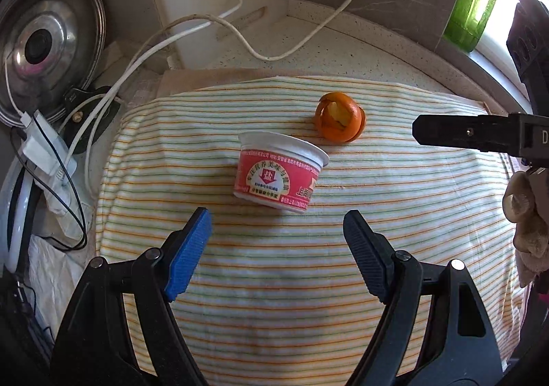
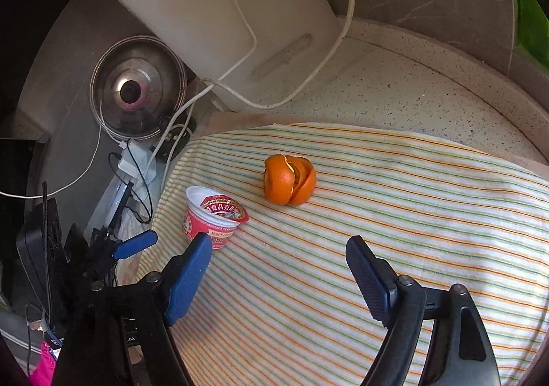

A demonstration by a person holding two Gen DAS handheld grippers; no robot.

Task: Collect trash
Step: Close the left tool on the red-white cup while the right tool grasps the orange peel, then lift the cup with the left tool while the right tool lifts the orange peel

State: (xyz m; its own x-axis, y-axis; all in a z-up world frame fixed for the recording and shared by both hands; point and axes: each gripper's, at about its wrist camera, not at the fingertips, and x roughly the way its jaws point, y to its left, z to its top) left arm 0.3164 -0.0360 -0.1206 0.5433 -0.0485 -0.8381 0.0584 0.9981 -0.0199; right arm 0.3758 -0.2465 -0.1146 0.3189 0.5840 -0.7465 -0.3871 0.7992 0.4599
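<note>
Both grippers hang over a striped cloth point(image 1: 274, 300) on a speckled counter, each with jaws wide apart and nothing between them. Left gripper point(image 1: 276, 250) points down at a red and white cup point(image 1: 279, 173) that lies straight ahead of it, just beyond its fingertips, untouched. Right gripper point(image 2: 279, 278) has the same cup point(image 2: 214, 216) ahead and to its left, close to its blue finger, while a ball of orange peel point(image 2: 289, 179) sits ahead of it, farther off and nearly centred. In the left view the peel point(image 1: 339, 118) lies beyond the cup and a little right, near it but apart, and a black finger of the right gripper reaches in from the right edge.

My judgement: this is the approach, with 2 pieces of trash still to be picked up and neither held. To do it well, the left gripper should straddle the cup across its body, not its thin rim, and close gently so the light plastic does not buckle or skid on the cloth. The right should settle over the peel and close softly, since the curled skin may collapse or split. Each should stay out of the other's way. A white cable point(image 1: 240, 29) and a metal lid point(image 1: 51, 43) lie beyond the cloth, clear of both.
</note>
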